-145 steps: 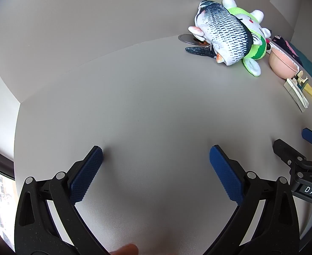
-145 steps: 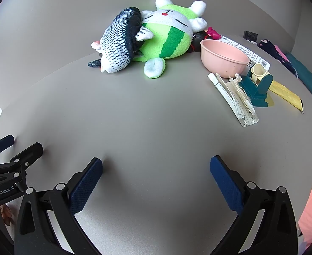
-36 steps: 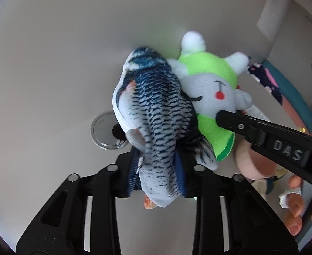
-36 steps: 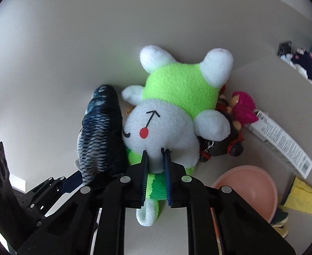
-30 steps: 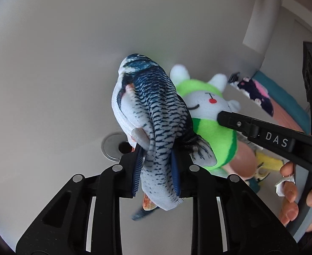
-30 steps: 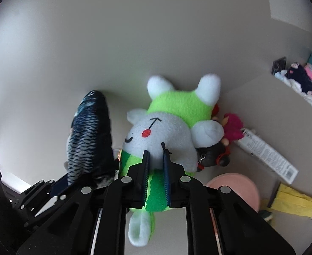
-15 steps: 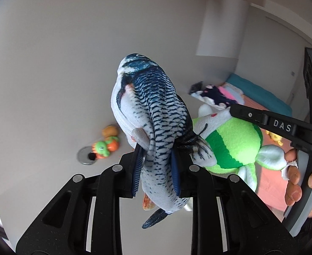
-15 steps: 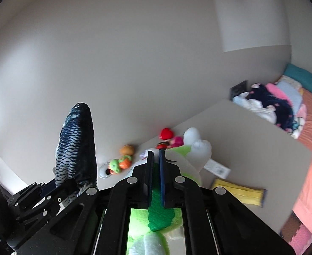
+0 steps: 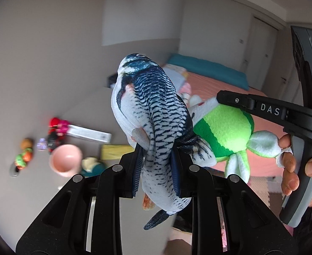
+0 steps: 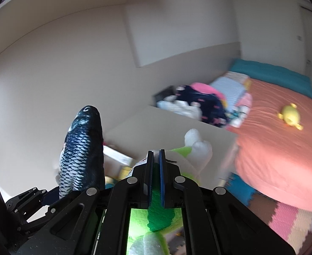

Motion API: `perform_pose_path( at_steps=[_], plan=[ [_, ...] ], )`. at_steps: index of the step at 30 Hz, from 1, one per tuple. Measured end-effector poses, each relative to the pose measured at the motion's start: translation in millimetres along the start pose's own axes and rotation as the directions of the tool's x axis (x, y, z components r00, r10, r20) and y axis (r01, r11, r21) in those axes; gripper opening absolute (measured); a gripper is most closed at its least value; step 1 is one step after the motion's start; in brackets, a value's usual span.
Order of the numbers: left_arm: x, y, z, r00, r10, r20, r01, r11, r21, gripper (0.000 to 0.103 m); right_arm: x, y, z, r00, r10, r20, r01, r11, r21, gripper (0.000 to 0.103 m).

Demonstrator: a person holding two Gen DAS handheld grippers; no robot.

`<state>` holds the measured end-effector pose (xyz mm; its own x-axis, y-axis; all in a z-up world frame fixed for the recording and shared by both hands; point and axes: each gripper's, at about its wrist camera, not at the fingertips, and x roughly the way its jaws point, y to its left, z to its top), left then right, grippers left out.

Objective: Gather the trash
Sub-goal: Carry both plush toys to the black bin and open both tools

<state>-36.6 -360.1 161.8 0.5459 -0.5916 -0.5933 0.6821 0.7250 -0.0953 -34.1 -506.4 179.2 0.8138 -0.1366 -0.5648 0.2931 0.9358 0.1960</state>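
Observation:
My left gripper (image 9: 157,170) is shut on a blue-and-white plush fish (image 9: 151,114) and holds it up in the air; the fish also shows in the right wrist view (image 10: 81,150). My right gripper (image 10: 155,165) is shut on a green-and-white plush toy (image 10: 156,218), held aloft beside the fish; the toy also shows in the left wrist view (image 9: 226,133). Down on the grey table (image 9: 17,195) lie a white strip wrapper (image 9: 88,133) and a yellow packet (image 9: 115,149).
On the table also sit a pink bowl (image 9: 65,159), small toys (image 9: 56,127) and a round metal lid (image 9: 13,173). To the right is a bed with an orange cover (image 10: 283,148), piled clothes (image 10: 202,104) and a yellow plush (image 10: 290,116).
Both grippers have swung right and higher with their plush toys still clamped. The table has dropped to the lower left and the bed has come into view.

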Motion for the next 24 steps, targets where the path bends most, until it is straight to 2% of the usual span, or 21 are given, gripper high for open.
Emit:
perform_pose_path(
  at_steps=[7, 13, 15, 16, 18, 19, 20, 21, 24],
  plan=[
    [63.6, -81.1, -16.2, 0.986, -0.108, -0.124, 0.124, 0.985, 0.123, 0.024, -20.3, -95.6, -32.4, 0.992, -0.124, -0.026, 0.126, 0.986, 0.107, 0.006],
    [126.6, -109.7, -38.0, 0.956, -0.149, -0.254, 0.193, 0.968, 0.16, 0.024, -14.5, -157.8, -66.6, 0.976, -0.188, -0.112, 0.206, 0.961, 0.183, 0.006],
    [132.0, -130.1, -44.2, 0.947, -0.144, -0.288, 0.199, 0.965, 0.17, 0.025, -3.7, -173.8, -76.6, 0.969, -0.195, -0.149, 0.223, 0.953, 0.204, 0.006],
    [141.8, -133.9, -48.3, 0.939, -0.143, -0.312, 0.205, 0.963, 0.175, 0.033, 3.2, -181.1, -82.1, 0.966, -0.198, -0.169, 0.232, 0.948, 0.217, 0.007],
    [161.0, -136.4, -55.0, 0.918, -0.15, -0.366, 0.228, 0.957, 0.178, 0.061, 18.5, -196.4, -90.6, 0.957, -0.199, -0.209, 0.249, 0.936, 0.248, 0.018],
    [166.7, -137.1, -57.6, 0.921, -0.13, -0.368, 0.209, 0.961, 0.183, 0.097, 19.7, -201.8, -93.8, 0.955, -0.203, -0.215, 0.258, 0.928, 0.268, 0.051],
    [166.5, -138.2, -59.1, 0.932, -0.11, -0.346, 0.187, 0.963, 0.196, 0.097, 19.9, -209.2, -96.3, 0.953, -0.214, -0.213, 0.271, 0.917, 0.293, 0.084],
    [165.6, -141.5, -60.3, 0.939, -0.095, -0.331, 0.172, 0.962, 0.212, 0.097, 19.5, -216.9, -99.0, 0.951, -0.238, -0.195, 0.292, 0.897, 0.33, 0.09],
    [171.2, -138.4, -62.4, 0.933, -0.091, -0.347, 0.167, 0.966, 0.195, 0.097, 17.8, -228.5, -102.6, 0.948, -0.266, -0.175, 0.313, 0.88, 0.357, 0.091]
  ],
)
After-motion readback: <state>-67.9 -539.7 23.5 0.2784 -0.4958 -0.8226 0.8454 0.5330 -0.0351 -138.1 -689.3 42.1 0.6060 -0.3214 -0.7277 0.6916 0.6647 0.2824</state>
